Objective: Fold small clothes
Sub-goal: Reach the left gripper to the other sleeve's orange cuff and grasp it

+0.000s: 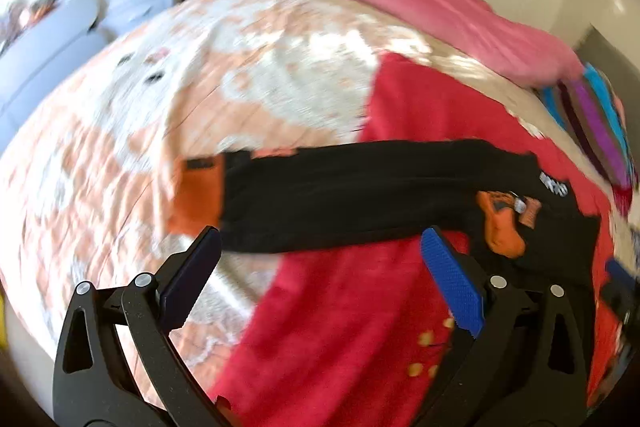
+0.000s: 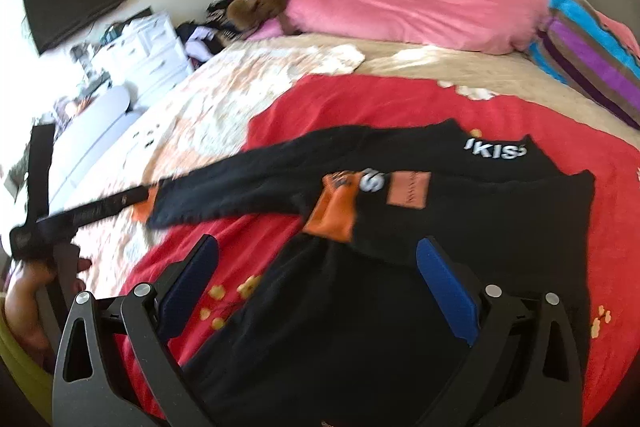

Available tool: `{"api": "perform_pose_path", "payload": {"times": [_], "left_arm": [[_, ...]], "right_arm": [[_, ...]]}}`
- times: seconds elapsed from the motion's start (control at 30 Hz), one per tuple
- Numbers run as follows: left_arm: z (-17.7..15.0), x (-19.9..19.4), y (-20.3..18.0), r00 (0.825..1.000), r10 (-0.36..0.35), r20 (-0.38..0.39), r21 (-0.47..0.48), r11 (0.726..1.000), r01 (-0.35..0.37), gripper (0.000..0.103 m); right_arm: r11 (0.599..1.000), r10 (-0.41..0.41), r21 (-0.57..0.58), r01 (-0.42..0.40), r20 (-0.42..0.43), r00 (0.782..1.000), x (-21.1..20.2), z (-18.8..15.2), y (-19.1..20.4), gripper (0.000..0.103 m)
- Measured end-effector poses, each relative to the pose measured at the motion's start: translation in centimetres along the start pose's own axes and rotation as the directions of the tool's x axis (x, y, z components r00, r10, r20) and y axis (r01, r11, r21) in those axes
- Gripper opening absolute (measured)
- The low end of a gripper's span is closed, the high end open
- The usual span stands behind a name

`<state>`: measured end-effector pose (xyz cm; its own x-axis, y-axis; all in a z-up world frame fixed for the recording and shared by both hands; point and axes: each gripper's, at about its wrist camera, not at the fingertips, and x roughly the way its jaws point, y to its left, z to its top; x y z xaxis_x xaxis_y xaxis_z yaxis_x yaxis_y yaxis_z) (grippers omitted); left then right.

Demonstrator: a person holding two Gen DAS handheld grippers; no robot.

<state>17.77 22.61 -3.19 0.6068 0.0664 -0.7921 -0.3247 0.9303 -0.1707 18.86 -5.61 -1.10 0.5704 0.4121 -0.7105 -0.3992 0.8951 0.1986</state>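
Black top (image 2: pixel 400 195) reads "KISS", perhaps; other lettering blurred.

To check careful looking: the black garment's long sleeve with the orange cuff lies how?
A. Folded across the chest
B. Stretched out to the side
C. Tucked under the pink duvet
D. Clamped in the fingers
B: the sleeve extends sideways off the red blanket, untouched.

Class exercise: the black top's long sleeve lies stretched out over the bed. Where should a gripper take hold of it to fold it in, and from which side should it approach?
Probably grip the orange cuff at the free end of the sleeve. It lies flat, reaching past the red blanket onto the floral bedspread. The open left gripper is nearest; come in low from the cuff end, pinching across its edge.
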Motion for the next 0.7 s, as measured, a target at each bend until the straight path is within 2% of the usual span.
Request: {"api": "perform_pose_path", "payload": {"times": [0.17,0.3,0.33,0.37,0.43,0.47,0.5,0.6,0.67,0.7], "left_arm": [[0.0,1.3,4.0,0.999,-0.016,-0.034,-0.125,0.992,0.012,0.094],[-0.5,2.6,7.4,0.998,-0.030,-0.060,-0.244,0.970,0.014,0.094],[-0.7,2.9,8.4,0.996,-0.057,-0.068,-0.293,0.956,0.035,0.094],[-1.1,3.5,9.7,0.991,-0.105,-0.077,-0.368,0.927,0.069,0.094],[-1.9,4.2,11.5,0.986,-0.150,-0.076,-0.461,0.882,0.098,0.093],[-2.2,4.5,12.0,0.985,-0.157,-0.074,-0.484,0.869,0.102,0.090],[-2.5,4.7,12.5,0.984,-0.163,-0.073,-0.508,0.855,0.104,0.082],[-2.8,5.1,13.2,0.979,-0.202,-0.043,-0.557,0.818,0.144,0.066],[-2.6,5.2,12.9,0.976,-0.219,-0.023,-0.563,0.809,0.168,0.054],[-2.5,5.3,12.8,0.975,-0.224,-0.016,-0.565,0.806,0.176,0.052]], "right_arm": [[0.999,0.004,-0.043,-0.006,-0.029,1.000,1.0,-0.9,1.8,0.099],[0.997,0.009,-0.071,-0.013,-0.052,0.999,1.5,-2.1,2.7,0.099],[0.997,0.005,-0.075,-0.009,-0.059,0.998,1.7,-2.4,2.8,0.099],[0.997,0.002,-0.080,-0.007,-0.069,0.998,2.0,-2.6,2.9,0.099],[0.997,-0.005,-0.081,-0.002,-0.082,0.997,2.6,-3.0,3.0,0.099],[0.997,-0.005,-0.076,-0.001,-0.086,0.996,2.8,-3.1,3.0,0.099],[0.998,-0.001,-0.070,-0.005,-0.089,0.996,3.0,-3.2,3.0,0.099],[0.997,0.045,-0.063,-0.051,-0.104,0.994,3.9,-3.4,4.0,0.099],[0.994,0.069,-0.078,-0.078,-0.113,0.991,4.3,-3.6,5.1,0.099],[0.992,0.083,-0.086,-0.093,-0.119,0.989,4.5,-3.8,5.7,0.099]]}}
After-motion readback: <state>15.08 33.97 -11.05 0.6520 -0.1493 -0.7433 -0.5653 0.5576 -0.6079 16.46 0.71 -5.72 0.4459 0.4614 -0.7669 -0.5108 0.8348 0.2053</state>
